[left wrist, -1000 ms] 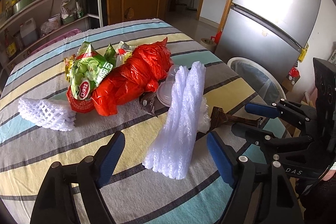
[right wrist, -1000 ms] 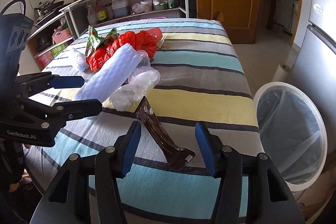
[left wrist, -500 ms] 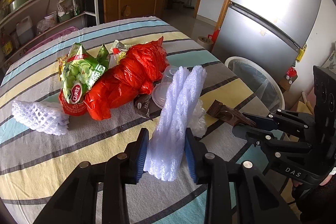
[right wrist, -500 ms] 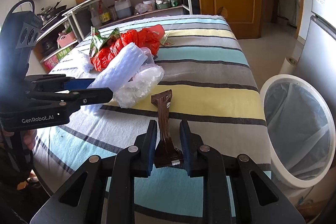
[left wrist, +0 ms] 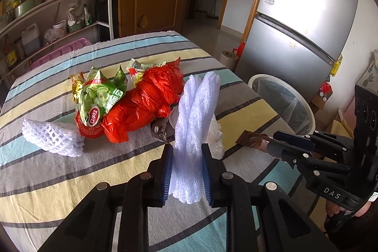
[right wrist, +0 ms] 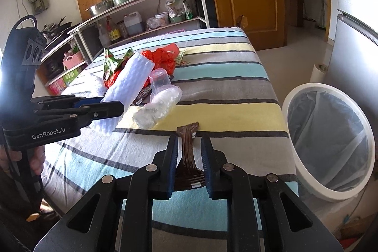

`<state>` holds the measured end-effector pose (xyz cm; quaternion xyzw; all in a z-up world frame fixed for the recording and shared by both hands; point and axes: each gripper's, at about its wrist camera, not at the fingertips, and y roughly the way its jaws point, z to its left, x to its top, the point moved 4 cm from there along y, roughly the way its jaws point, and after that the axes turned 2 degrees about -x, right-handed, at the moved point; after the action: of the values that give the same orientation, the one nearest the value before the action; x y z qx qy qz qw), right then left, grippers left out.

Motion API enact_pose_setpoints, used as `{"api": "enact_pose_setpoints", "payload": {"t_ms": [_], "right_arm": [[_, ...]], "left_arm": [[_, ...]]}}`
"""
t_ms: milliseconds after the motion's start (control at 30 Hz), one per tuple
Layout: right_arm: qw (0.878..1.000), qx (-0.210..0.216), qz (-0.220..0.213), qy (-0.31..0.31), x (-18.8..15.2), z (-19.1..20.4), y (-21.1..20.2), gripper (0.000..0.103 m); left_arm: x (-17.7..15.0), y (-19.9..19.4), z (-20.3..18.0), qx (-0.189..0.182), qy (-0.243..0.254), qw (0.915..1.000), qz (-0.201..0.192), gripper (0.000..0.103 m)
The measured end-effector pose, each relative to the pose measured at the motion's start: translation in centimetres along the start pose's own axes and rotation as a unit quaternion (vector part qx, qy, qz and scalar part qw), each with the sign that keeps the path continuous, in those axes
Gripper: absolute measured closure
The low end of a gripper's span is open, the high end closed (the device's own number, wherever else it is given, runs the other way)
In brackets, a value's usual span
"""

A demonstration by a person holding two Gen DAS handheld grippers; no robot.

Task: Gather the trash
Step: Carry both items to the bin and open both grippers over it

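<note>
A long white foam sleeve (left wrist: 198, 105) stands tilted off the striped table (left wrist: 47, 181), with my left gripper (left wrist: 186, 148) shut on its lower end. The same sleeve (right wrist: 132, 79) and the left gripper (right wrist: 113, 108) show at the left of the right wrist view. A brown snack wrapper (right wrist: 187, 150) is pinched between the pads of my right gripper (right wrist: 189, 141), whose jaws are still closing. From the left wrist view, that wrapper (left wrist: 252, 139) sticks out of the right gripper (left wrist: 271, 141), just above the cloth. A white bin (right wrist: 330, 193) with a clear liner stands beside the table's right edge.
On the table lie a red plastic bag (left wrist: 146, 105), a green snack bag (left wrist: 96, 100), a white foam net (left wrist: 52, 136), a clear cup (right wrist: 160, 79), crumpled clear plastic (right wrist: 158, 105) and another dark wrapper (left wrist: 160, 130). A fridge, a door and kitchen shelves surround the table.
Both grippers went from wide open to closed: the left onto the foam sleeve, the right onto the brown wrapper. The wrapper swung to point away from the right camera, and the cup is now uncovered.
</note>
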<state>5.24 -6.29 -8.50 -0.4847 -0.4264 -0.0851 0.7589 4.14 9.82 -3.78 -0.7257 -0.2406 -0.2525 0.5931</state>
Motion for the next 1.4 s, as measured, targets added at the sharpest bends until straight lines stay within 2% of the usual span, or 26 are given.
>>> {"api": "enact_pose_setpoints", "payload": {"t_ms": [100, 300, 533, 600, 667, 800, 1033, 1400], "right_arm": [[1.0, -0.002, -0.008, 0.0, 0.1, 0.1, -0.5, 0.084], [1.0, -0.022, 0.007, -0.01, -0.9, 0.1, -0.3, 0.084], [0.997, -0.039, 0.051, -0.031, -1.8, 0.3, 1.3, 0.084], [0.997, -0.048, 0.047, -0.024, -1.7, 0.2, 1.3, 0.084], [0.997, -0.06, 0.042, -0.022, -1.7, 0.0, 1.1, 0.09], [0.998, -0.062, 0.031, -0.013, -1.6, -0.1, 0.5, 0.091], [0.997, -0.068, -0.024, 0.01, 0.2, -1.3, -3.3, 0.092], [0.983, -0.152, -0.07, 0.071, 2.2, -8.3, -9.0, 0.092]], "left_arm": [[0.5, -0.6, -0.1, 0.003, 0.002, 1.0, -0.008, 0.079], [0.7, -0.9, -0.4, 0.001, 0.002, 0.9999, -0.011, 0.079], [0.1, -0.4, -0.6, 0.005, 0.002, 1.0, -0.005, 0.079], [0.2, -0.5, -0.7, 0.007, 0.005, 0.9999, -0.007, 0.079], [0.3, -0.7, -0.8, 0.007, 0.007, 0.9999, -0.007, 0.079], [0.7, -0.8, -1.5, 0.001, 0.013, 0.9999, -0.009, 0.079], [2.4, -0.7, -4.1, -0.018, 0.035, 0.9991, -0.017, 0.079], [7.0, 1.7, -11.3, -0.065, 0.09, 0.9934, -0.029, 0.079]]}}
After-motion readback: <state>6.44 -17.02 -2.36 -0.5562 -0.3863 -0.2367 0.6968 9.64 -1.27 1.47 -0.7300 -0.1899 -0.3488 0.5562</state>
